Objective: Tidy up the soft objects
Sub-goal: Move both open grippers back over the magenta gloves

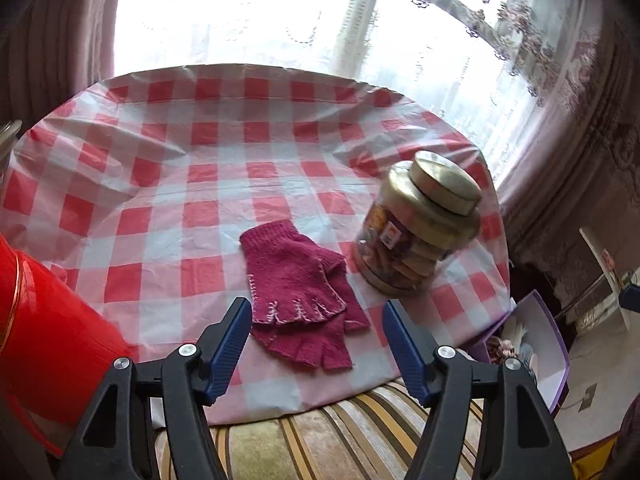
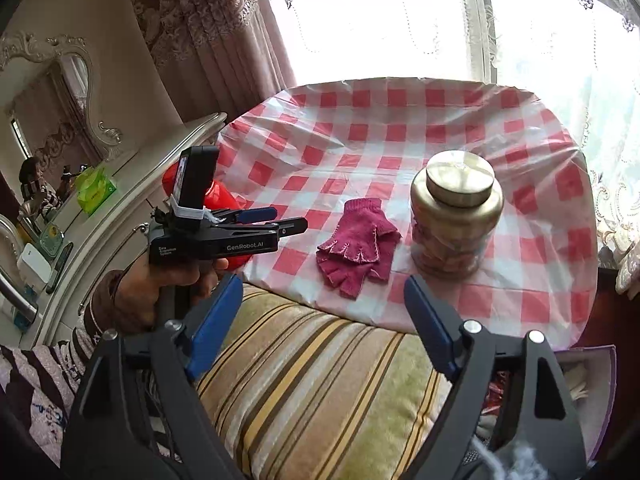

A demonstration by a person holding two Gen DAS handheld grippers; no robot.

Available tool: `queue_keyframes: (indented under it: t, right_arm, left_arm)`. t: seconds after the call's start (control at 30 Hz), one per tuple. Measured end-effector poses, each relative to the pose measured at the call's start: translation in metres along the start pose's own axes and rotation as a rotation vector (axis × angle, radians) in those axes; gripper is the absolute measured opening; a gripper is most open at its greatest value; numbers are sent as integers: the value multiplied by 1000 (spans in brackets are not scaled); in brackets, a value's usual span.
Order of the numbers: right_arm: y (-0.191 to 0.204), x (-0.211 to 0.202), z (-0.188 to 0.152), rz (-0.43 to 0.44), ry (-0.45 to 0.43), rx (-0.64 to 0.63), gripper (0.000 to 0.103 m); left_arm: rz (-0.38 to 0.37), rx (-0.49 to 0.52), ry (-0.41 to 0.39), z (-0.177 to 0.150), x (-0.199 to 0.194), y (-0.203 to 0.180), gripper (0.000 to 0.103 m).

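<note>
My left gripper (image 1: 316, 316) and right gripper (image 2: 324, 296) both gape wide, empty; pink gloves (image 1: 298, 296) stacked, untouched on checked tablecloth (image 1: 200, 168); nothing organized yet

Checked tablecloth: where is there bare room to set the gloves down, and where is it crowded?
The far half of the checked tablecloth, toward the window, is bare, as is the stretch left of the gloves up to the red canister. It is crowded on the right, where the gloves lie just beside the gold-lidded jar. Both grippers are open.
</note>
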State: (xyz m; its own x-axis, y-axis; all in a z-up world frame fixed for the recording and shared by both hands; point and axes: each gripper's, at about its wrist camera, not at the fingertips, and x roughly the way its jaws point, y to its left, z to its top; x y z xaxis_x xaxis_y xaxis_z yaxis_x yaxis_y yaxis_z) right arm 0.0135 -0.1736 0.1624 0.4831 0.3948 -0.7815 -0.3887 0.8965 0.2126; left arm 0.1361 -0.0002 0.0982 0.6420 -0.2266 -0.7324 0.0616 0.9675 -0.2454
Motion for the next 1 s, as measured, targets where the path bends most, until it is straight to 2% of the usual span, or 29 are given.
queue_keyframes:
  t: [0.17,0.37,0.6,0.8,0.93,1.0]
  right_arm:
    - [1,48,18,-81,29,-20,85]
    - [-18,100,19,-110,90,18,85]
    - [-31,124,12,-129,123,16,85]
    - [-46,139,8,-120,144,47,85]
    - [-52,149,5,-111,164,59,85]
    - [-54,154,4,-110,171,64,85]
  left_arm:
    - [-13,-153,47,19,39,38,69]
    - [-38,-305,140,37,104,62,69]
    - [50,-410,213,52,169,78,69]
    - [121,-403,261,54,204,67,74]
    - [177,-298,252,55,213,52,76]
    - [218,-225,247,55,215,44,60]
